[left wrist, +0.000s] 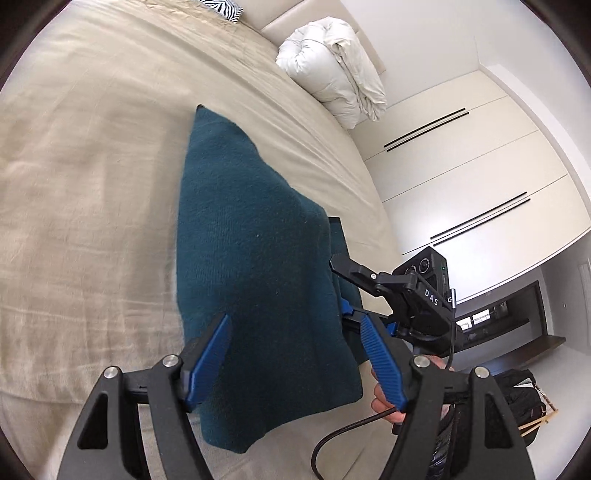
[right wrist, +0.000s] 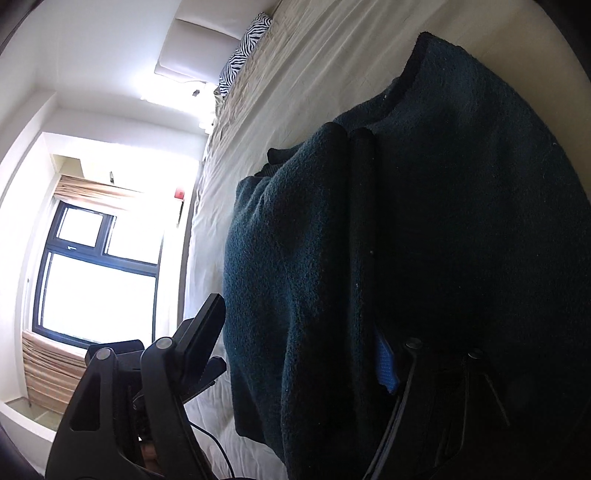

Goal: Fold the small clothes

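Observation:
A dark teal knit garment (left wrist: 255, 266) lies on the beige bed (left wrist: 92, 177), raised in a fold toward its right side. My left gripper (left wrist: 295, 332) is open, its blue pads on either side of the garment's near part, not closed on it. The right gripper (left wrist: 351, 295) shows at the garment's right edge in the left wrist view. In the right wrist view the same garment (right wrist: 424, 240) fills the frame and drapes between my right gripper's fingers (right wrist: 303, 332). The jaws stand wide apart with cloth between them; a blue pad (right wrist: 386, 365) shows through.
A white bundled duvet (left wrist: 332, 70) sits at the far end of the bed, near a zebra-print pillow (left wrist: 221, 7). White wardrobe doors (left wrist: 461, 177) stand to the right. A window (right wrist: 96, 273) is beside the bed. A black bag (left wrist: 517, 402) lies on the floor.

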Demonstrator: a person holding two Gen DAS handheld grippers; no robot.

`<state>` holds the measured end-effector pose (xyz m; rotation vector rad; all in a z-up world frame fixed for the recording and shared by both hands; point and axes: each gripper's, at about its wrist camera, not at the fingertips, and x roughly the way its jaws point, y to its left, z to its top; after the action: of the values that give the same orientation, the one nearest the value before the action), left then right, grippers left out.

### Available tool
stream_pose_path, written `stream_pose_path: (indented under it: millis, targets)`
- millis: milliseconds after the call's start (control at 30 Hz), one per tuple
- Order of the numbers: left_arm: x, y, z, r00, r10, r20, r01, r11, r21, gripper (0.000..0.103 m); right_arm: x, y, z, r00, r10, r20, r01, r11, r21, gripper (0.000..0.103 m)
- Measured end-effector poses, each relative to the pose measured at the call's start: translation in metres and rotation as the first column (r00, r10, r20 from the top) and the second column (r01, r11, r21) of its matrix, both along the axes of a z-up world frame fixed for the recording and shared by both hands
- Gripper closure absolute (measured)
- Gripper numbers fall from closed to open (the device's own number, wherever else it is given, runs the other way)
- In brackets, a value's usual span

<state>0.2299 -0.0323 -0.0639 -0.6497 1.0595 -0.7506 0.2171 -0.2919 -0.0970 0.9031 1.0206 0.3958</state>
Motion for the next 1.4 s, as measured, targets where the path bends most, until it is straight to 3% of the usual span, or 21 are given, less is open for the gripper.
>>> stream_pose_path:
  millis: [100,167,467,533,567,600,800,933,1033,1100,1200,1333,1400]
  targets:
    - [-0.007,0.000,-0.005,1.000,-0.012,-0.003,0.012,1.000,-0.005,0.029,0.001,0.014,0.008,0.999,0.027,-0.027,-0.030,0.991,-0.130,0.044]
    - [-0.010,-0.003,-0.007,1.000,-0.018,-0.005,0.018,1.000,-0.008,0.029,0.004,0.019,0.011,0.999,0.028,-0.039,-0.035,0.985,-0.171,0.044]
    - [-0.028,0.016,-0.015,1.000,-0.013,-0.019,0.012,0.999,-0.038,0.029,-0.003,0.018,0.013,0.998,0.021,-0.059,-0.032,0.981,-0.189,0.045]
    - [-0.030,0.016,-0.014,1.000,-0.013,-0.019,0.012,0.999,-0.037,0.029,-0.011,0.009,0.018,0.998,0.019,-0.054,-0.030,0.977,-0.213,0.062]
    - [-0.031,0.016,-0.013,1.000,-0.014,-0.020,0.013,0.999,-0.039,0.029,-0.010,0.010,0.021,0.998,0.020,-0.055,-0.034,0.965,-0.260,0.079]
    - [-0.032,0.017,-0.013,1.000,-0.015,-0.020,0.014,0.999,-0.040,0.029,-0.009,0.010,0.022,0.998,0.025,-0.056,-0.040,0.956,-0.289,0.086]
    - [-0.033,0.013,-0.011,1.000,-0.025,-0.015,0.024,0.999,-0.024,0.029,-0.005,0.004,0.051,0.999,0.035,0.008,-0.030,0.921,-0.389,0.090]
    - [-0.033,0.005,-0.014,0.999,-0.035,-0.024,0.035,0.999,-0.017,0.029,-0.007,-0.023,0.069,0.999,0.015,0.042,0.002,0.930,-0.369,0.090]
    - [-0.035,0.000,-0.019,0.998,-0.043,-0.036,0.042,0.999,-0.014,0.029,-0.005,-0.037,0.046,0.999,0.013,-0.035,-0.025,0.927,-0.373,0.090]
    - [-0.037,-0.002,-0.018,0.998,-0.049,-0.036,0.049,0.999,-0.008,0.029,-0.012,-0.051,0.027,0.999,-0.013,-0.051,-0.004,0.949,-0.316,0.090]
    - [-0.038,-0.003,-0.018,0.998,-0.051,-0.034,0.051,0.999,0.004,0.029,-0.025,-0.068,0.027,0.998,-0.051,-0.023,0.045,0.975,-0.217,0.087]
    - [-0.038,-0.005,-0.015,0.998,-0.040,-0.038,0.040,0.999,-0.001,0.029,-0.035,-0.074,0.037,0.999,-0.050,-0.021,0.044,0.973,-0.225,0.086]
    - [-0.039,-0.006,-0.015,0.999,-0.043,-0.034,0.043,0.999,0.006,0.029,-0.039,-0.077,0.033,0.998,-0.036,-0.048,0.027,0.982,-0.186,0.082]
